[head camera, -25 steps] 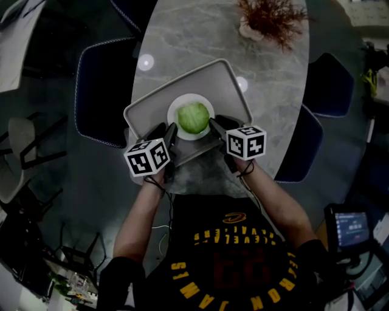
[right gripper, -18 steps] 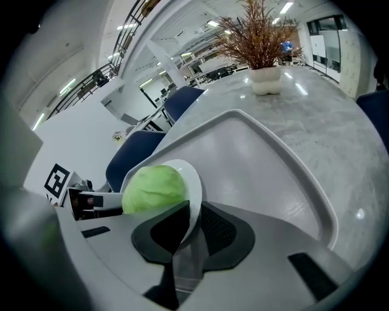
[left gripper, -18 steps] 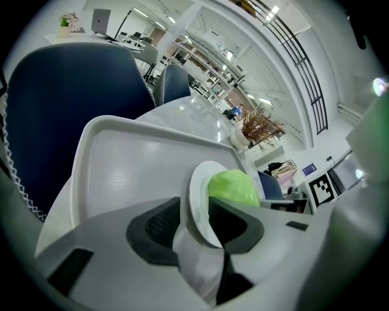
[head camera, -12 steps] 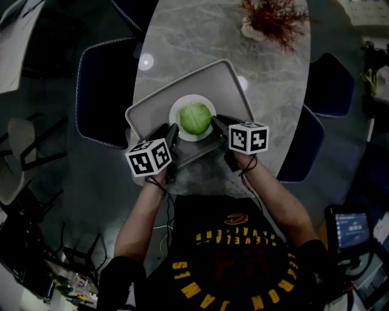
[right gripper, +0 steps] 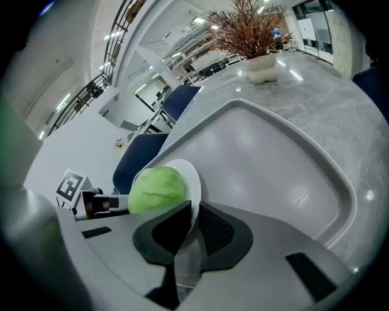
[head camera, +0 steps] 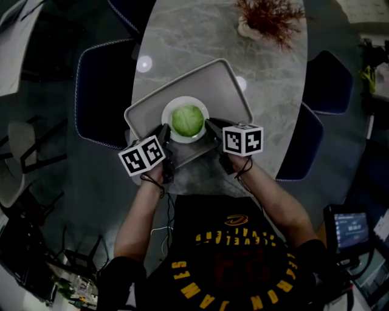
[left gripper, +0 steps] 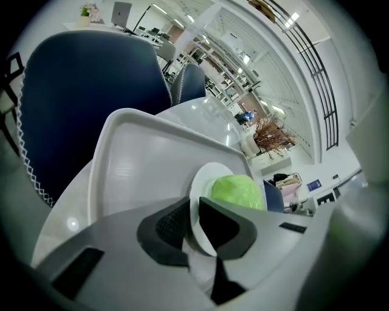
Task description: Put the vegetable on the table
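A green cabbage lies on a white plate, which rests in a grey tray on the marble table. My left gripper is at the plate's left rim and my right gripper at its right rim. In the left gripper view the jaws are closing, with the plate's edge pinched between the pads and the cabbage just behind. The right gripper is also closing, its pads on the plate rim beside the cabbage.
A dried reddish plant in a white pot stands at the table's far end. Dark blue chairs flank the table. The tray's raised rim rings the plate. The person's torso fills the near side.
Both pairs of jaws have closed in on the plate's rim. The grippers, plate and cabbage have shifted slightly left in the head view.
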A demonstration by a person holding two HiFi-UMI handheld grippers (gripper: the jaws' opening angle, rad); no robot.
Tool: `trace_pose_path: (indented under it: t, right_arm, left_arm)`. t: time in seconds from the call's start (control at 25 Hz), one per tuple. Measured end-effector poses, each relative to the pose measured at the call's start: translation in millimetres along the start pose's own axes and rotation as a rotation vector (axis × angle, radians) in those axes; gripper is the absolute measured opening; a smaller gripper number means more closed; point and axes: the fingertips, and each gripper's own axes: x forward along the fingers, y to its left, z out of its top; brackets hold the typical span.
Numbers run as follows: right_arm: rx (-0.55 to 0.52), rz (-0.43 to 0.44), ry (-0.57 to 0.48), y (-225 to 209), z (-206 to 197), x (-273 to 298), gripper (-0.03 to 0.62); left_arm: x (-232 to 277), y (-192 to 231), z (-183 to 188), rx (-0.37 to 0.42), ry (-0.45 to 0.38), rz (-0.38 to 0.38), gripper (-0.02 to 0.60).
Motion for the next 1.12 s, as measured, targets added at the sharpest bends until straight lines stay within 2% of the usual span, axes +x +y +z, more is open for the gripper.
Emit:
trace_pose_path:
  t: [0.16, 0.32, 0.56, 0.76, 1.12]
  right_arm:
    - [0.015, 0.018, -0.032, 6.0, -2.9, -6.5, 0.043]
    - [0.041, 0.028, -0.057, 14.3, -9.5, -24.2, 0.041]
    - [0.09, 0.047, -0.099, 2.1, -13.6, -40.0, 0.041]
    - [0.104, 0.084, -0.13, -0.2, -21.0, -53.8, 0.041]
    - [0.14, 0.152, -0.168, -16.7, -44.8, -94.8, 0.041]
  left_arm:
    - [-7.7, 4.0, -5.4, -0.042, 0.009, -0.014, 0.049]
    - [-20.6, -7.5, -14.7, -0.027, 0.014, -0.03, 0.049]
    - [-21.8, -29.0, -18.8, -0.003, 0.012, -0.068, 0.044]
    - [-29.5, -43.2, -24.7, 0.03, -0.001, -0.07, 0.041]
    - [-41.1, -73.3, -68.4, 0.011, 0.003, -0.074, 0.04]
